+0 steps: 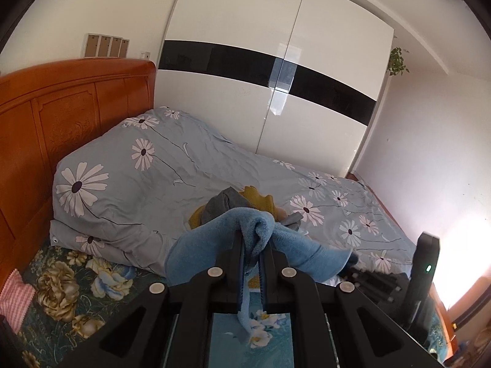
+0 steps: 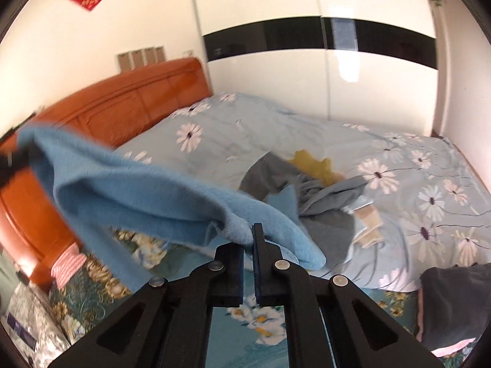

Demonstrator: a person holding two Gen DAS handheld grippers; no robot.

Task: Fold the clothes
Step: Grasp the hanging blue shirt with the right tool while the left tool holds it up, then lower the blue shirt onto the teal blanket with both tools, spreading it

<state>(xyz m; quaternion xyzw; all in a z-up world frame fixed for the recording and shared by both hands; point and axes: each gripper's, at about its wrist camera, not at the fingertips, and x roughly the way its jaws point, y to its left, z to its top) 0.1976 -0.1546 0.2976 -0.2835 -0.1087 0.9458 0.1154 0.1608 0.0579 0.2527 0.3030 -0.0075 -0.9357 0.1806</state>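
Note:
A light blue fleece garment (image 1: 214, 242) hangs stretched between my two grippers above the bed. My left gripper (image 1: 254, 247) is shut on a bunched edge of it, and a strip of the cloth trails down between the fingers. My right gripper (image 2: 247, 239) is shut on another edge of the blue garment (image 2: 138, 187), whose cloth drapes over the left fingertip. In the right wrist view the garment runs off to the blurred left gripper (image 2: 12, 159) at the far left. Behind it, a pile of grey and yellow clothes (image 2: 307, 181) lies on the quilt.
A blue daisy-print quilt (image 1: 147, 171) is heaped along the bed's far side, against a white wardrobe (image 1: 276, 30). An orange wooden headboard (image 1: 61, 116) stands at the left. A dark garment (image 2: 454, 300) lies at the near right, and a pink striped cloth (image 1: 15, 300) at the near left.

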